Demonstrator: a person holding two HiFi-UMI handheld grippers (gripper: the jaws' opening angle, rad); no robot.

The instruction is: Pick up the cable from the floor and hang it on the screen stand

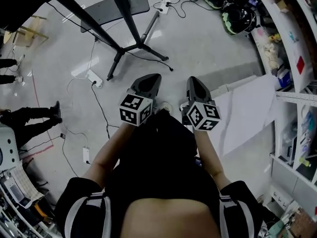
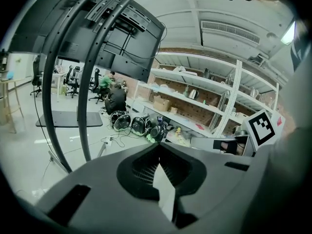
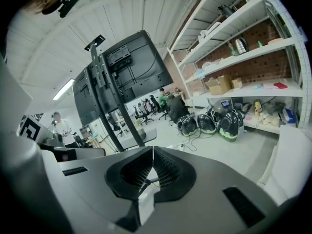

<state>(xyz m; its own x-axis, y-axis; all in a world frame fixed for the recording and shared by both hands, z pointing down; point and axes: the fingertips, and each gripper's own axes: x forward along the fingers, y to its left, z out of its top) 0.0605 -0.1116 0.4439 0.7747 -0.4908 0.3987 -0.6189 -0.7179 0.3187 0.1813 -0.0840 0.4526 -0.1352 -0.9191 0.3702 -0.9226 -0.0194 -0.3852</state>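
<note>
1. While we hold both tools side by side above the floor (image 1: 208, 53), the left tool (image 1: 156, 77) and right tool (image 1: 191, 79) are fully closed and grip nothing.
2. The cable (image 1: 100, 108) lies on the floor, left of the left tool and apart from it.
3. We have open floor ahead up to the screen stand (image 1: 138, 44) legs.
4. Shelves (image 1: 292, 58) and a white sheet (image 1: 247, 113) bound the right. A person's legs (image 1: 29, 120) are at far left.
</note>
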